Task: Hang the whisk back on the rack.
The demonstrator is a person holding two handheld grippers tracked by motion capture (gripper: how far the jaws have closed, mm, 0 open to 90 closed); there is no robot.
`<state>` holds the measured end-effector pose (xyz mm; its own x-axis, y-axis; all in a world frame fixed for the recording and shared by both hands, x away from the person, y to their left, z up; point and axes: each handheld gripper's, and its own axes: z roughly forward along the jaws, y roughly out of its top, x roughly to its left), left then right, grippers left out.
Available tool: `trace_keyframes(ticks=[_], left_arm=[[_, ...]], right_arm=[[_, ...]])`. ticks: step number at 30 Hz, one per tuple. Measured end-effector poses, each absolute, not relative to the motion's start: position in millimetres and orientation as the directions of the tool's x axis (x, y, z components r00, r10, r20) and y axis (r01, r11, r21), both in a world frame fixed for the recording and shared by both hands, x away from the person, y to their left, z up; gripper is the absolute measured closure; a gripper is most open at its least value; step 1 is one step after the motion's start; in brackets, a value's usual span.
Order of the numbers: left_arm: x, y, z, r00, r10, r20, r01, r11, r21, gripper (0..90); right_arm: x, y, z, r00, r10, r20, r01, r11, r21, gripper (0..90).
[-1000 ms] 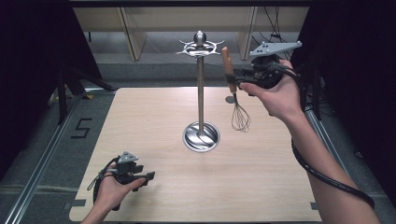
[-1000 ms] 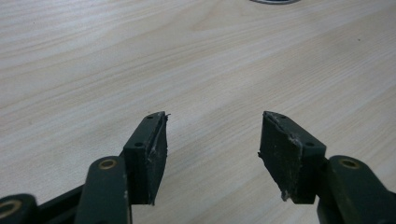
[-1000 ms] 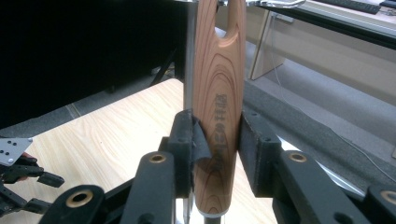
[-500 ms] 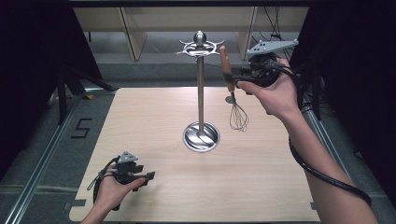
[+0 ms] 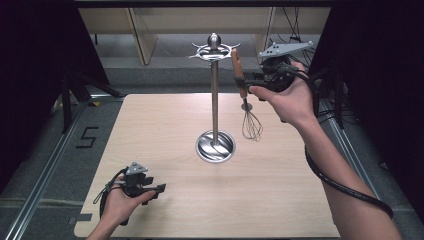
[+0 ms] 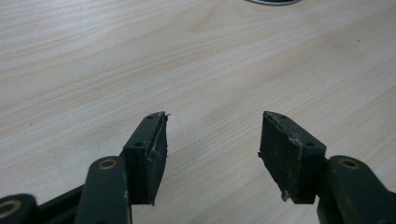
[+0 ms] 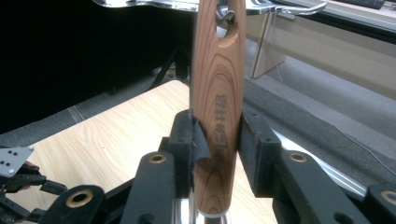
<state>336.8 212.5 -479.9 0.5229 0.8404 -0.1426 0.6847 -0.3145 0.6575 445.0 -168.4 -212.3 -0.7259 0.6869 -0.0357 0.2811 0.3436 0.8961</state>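
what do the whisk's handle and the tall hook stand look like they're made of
Whisk's brown handle: apparently smooth-finished wood, with ringed grain showing. Its wire head looks like thin metal. Tall hook stand: seemingly polished metal, since its round base and hooks mirror the light.

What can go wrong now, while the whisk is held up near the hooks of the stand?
1. The right tool grips the whisk low on its smooth wooden handle; it might slip or swing.
2. The handle's hole is right at a hook; a small misalignment could make it miss.
3. Pushing sideways on the tall stand could tip it.
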Motion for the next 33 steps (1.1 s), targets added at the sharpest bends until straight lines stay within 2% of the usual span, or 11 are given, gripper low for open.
trace_keyframes(ticks=[10, 15, 24, 33], left_arm=[[336.9, 212.8, -480.0, 0.525, 0.838, -0.150, 0.684, -0.311, 0.660, 40.6], [337.0, 212.8, -479.8, 0.525, 0.839, -0.144, 0.683, -0.314, 0.659, 40.6], [337.2, 213.5, -479.6, 0.530, 0.835, -0.149, 0.682, -0.315, 0.660, 40.6], [337.2, 213.6, -479.2, 0.530, 0.835, -0.149, 0.683, -0.316, 0.659, 40.6]], right_arm=[[446.7, -160.9, -217.2, -0.703, 0.711, -0.002, 0.310, 0.309, 0.899, 68.7], [447.5, -159.7, -221.9, -0.705, 0.709, -0.010, 0.318, 0.328, 0.889, 68.5], [447.9, -157.0, -226.0, -0.709, 0.703, -0.057, 0.276, 0.351, 0.895, 67.5], [441.7, -165.5, -226.1, -0.707, 0.701, -0.097, 0.232, 0.359, 0.904, 52.8]])
